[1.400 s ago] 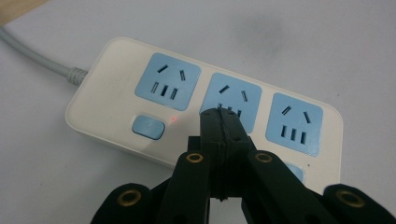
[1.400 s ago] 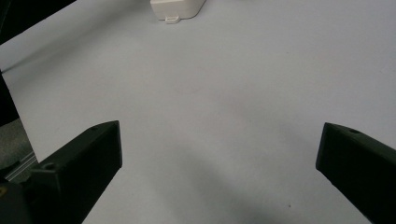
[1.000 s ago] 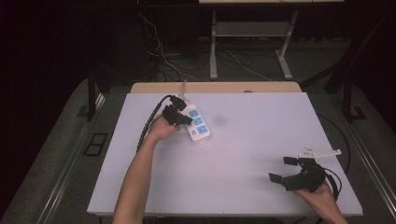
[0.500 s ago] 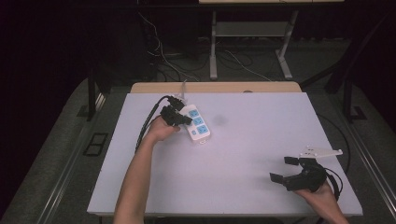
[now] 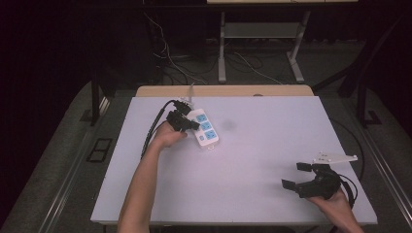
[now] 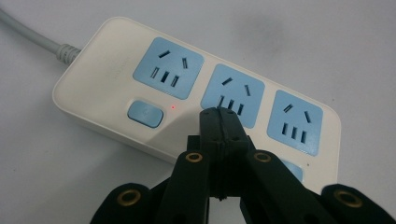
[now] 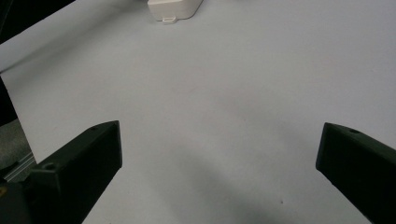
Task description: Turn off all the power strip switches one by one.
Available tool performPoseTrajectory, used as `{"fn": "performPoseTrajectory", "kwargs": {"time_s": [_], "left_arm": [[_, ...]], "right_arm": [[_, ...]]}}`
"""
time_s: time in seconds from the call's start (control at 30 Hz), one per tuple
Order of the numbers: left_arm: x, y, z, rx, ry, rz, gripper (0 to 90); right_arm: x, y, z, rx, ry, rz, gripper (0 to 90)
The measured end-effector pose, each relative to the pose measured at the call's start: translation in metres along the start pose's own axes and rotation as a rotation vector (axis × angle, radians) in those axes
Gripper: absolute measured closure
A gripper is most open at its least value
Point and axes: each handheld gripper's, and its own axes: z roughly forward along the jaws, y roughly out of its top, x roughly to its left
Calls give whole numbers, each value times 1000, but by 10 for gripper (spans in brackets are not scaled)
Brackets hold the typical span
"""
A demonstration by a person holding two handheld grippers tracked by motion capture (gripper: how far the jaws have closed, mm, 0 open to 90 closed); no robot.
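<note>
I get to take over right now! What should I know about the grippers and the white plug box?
Left gripper: shut, holding nothing, tips over the power strip near its middle socket.
Right gripper: open, empty, at the near right of the table.
Strip lies at the far left; a small red light glows beside the blue switch.
Probably left: pressing the remaining switches; nothing is plugged in.

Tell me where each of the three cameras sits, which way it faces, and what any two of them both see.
High view: above the near table edge, looking forward and down; both forearms, left gripper and right gripper show.
Left gripper view: rides the left gripper, looking down its closed jaws at the power strip.
Right gripper view: rides the right gripper, looking across the table between open jaws.
Shared: all see the power strip.
</note>
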Motion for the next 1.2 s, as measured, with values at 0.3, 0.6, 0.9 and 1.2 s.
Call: {"fn": "performPoseTrajectory", "kwargs": {"time_s": [0.3, 0.6, 0.9, 1.2], "left_arm": [[-5, 0, 0, -4, 32, 11, 897], [-10, 6, -4, -5, 44, 23, 895], [-14, 23, -21, -26, 47, 66, 895], [-11, 32, -39, -62, 68, 53, 895]], "right_arm": [[0, 0, 0, -2, -1, 2, 3], [0, 0, -2, -9, -1, 5, 3], [0, 1, -2, -12, -4, 8, 3], [0, 1, -3, -18, -6, 10, 3]]}}
